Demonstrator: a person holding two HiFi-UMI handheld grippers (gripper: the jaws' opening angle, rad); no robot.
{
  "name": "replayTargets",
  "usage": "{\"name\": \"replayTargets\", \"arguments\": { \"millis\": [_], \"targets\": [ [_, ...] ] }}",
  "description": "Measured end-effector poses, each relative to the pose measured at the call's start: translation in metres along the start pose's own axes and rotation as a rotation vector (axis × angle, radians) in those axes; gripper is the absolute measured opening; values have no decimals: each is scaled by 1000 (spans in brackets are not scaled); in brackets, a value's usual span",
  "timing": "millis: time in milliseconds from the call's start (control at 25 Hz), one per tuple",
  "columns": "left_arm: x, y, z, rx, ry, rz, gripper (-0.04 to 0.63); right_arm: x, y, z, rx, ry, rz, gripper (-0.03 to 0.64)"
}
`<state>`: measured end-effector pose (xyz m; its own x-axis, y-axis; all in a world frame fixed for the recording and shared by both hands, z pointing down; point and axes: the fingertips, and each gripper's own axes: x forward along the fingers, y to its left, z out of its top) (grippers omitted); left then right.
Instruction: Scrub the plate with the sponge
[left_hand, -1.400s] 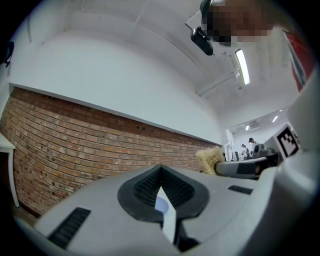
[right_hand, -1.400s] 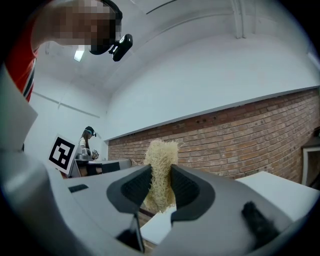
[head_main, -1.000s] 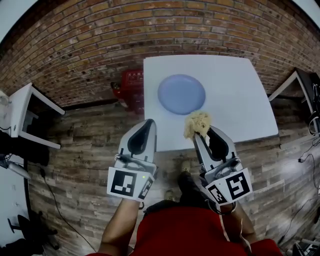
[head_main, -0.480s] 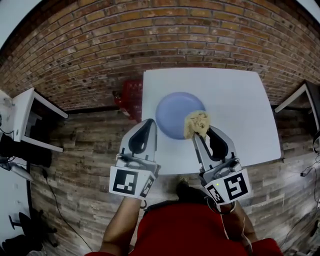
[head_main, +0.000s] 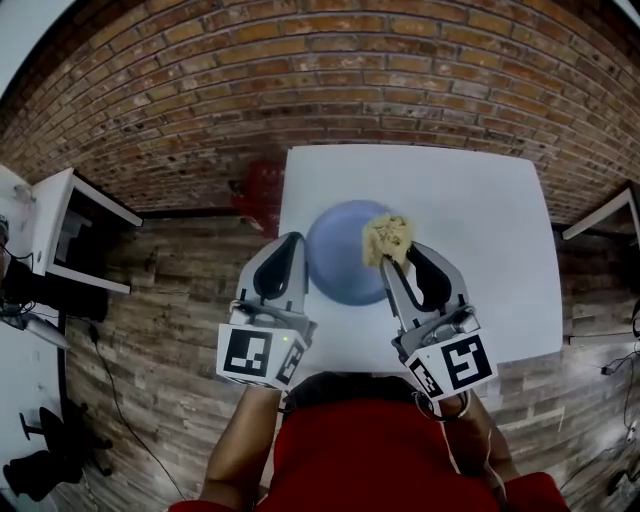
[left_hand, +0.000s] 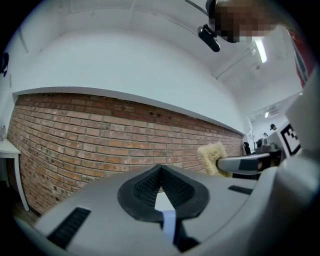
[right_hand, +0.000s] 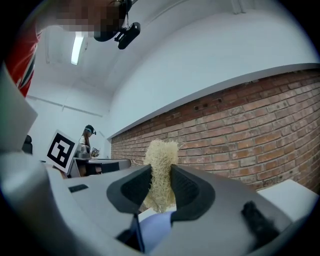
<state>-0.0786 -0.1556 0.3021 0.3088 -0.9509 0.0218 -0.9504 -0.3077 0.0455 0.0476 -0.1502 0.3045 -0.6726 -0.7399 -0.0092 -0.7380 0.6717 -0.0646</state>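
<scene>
A round lavender-blue plate (head_main: 340, 255) lies on the white table (head_main: 470, 230), near its left front part. A tan fibrous sponge (head_main: 386, 237) is clamped in my right gripper (head_main: 388, 258), which hangs over the plate's right rim; in the right gripper view the sponge (right_hand: 161, 179) sticks up between the jaws with the plate (right_hand: 155, 230) below. My left gripper (head_main: 287, 258) is shut and empty at the plate's left edge. In the left gripper view its jaws (left_hand: 161, 186) meet at the tips, and the sponge (left_hand: 214, 156) shows off to the right.
A brick wall (head_main: 300, 90) runs behind the table. A red crate (head_main: 262, 192) stands on the wooden floor by the table's left far corner. A white side table (head_main: 55, 235) is at the far left. A person's red-clad torso (head_main: 385, 465) fills the bottom.
Both grippers have travelled forward from over the floor to the table. The sponge now hangs over the plate's right rim and the left gripper reaches the plate's left edge.
</scene>
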Motion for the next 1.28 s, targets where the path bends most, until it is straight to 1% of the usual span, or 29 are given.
{"name": "replayTargets", "arguments": {
  "millis": [280,560,720,880,1040,1280],
  "targets": [
    [18,15,-19,-5,55,24,14,23,-15,-10,18,21,-5,120],
    [35,32,-33,-6,94,2,14,47,-14,-18,-1,49,-27,120],
    [47,39,-46,-1,132,-15,14,62,-20,-33,1,103,-50,120],
    [58,52,-69,-17,204,-21,14,80,-22,-56,7,208,-65,120],
    [68,66,-101,-63,308,-24,15,99,-22,-84,4,311,-74,120],
    [78,77,-150,-132,464,-59,16,121,-24,-128,7,456,-96,120]
  ]
}}
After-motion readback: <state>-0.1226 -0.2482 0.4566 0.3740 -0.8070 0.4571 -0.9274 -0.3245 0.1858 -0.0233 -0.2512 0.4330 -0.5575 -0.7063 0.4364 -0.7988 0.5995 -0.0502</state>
